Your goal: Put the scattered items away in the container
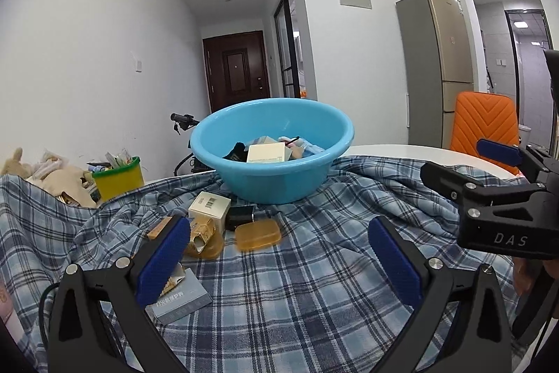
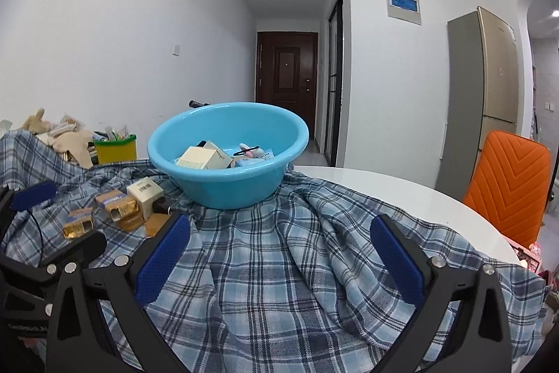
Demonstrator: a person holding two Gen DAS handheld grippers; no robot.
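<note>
A light blue basin stands on the plaid cloth and holds several boxes and small items; it also shows in the right wrist view. In front of it lie a white barcode box, a black item, an amber soap case, a torn gold packet and a grey-blue box. My left gripper is open and empty, hovering just short of these items. My right gripper is open and empty over bare cloth to the right; it shows in the left wrist view.
A blue plaid cloth covers a white round table. A yellow-green bin and plush toys sit at the left. An orange chair stands beyond the table's right edge. A fridge stands behind.
</note>
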